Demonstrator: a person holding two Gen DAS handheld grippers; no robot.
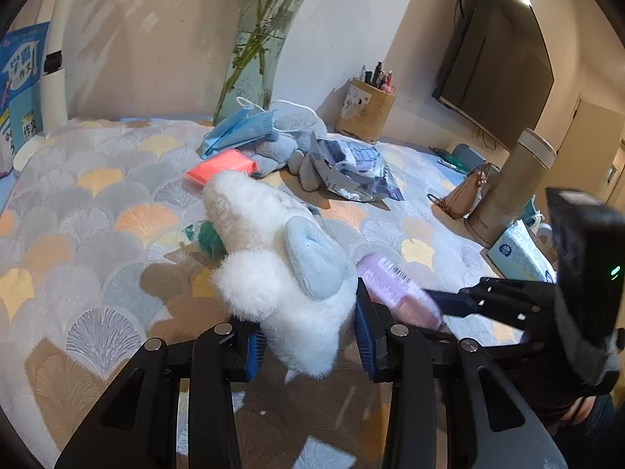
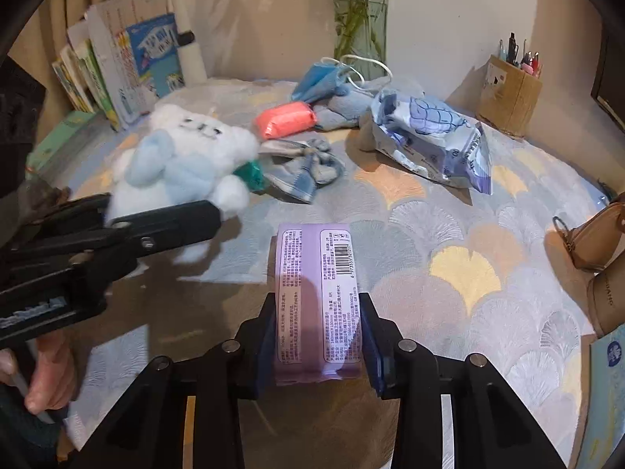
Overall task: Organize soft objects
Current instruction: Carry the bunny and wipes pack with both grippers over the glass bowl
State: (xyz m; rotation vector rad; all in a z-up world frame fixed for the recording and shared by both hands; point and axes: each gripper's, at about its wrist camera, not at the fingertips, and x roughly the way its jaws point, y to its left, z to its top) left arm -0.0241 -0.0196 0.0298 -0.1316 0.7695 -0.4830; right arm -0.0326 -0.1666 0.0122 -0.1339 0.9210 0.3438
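Left gripper (image 1: 308, 346): was seen clamped on the plush (image 1: 281, 273), which was held above the cloth (image 1: 97, 234).
Right gripper (image 2: 316, 346): was seen closed on the purple pack (image 2: 318, 297), held just right of the plush.
Pile: masks (image 2: 318, 80), an orange pack (image 2: 285, 119), a grey toy (image 1: 273, 150) and a printed bag (image 2: 433, 136) were found grouped near the vase (image 1: 269, 31).
Scrunchie (image 2: 308, 170): was noted beside the plush.
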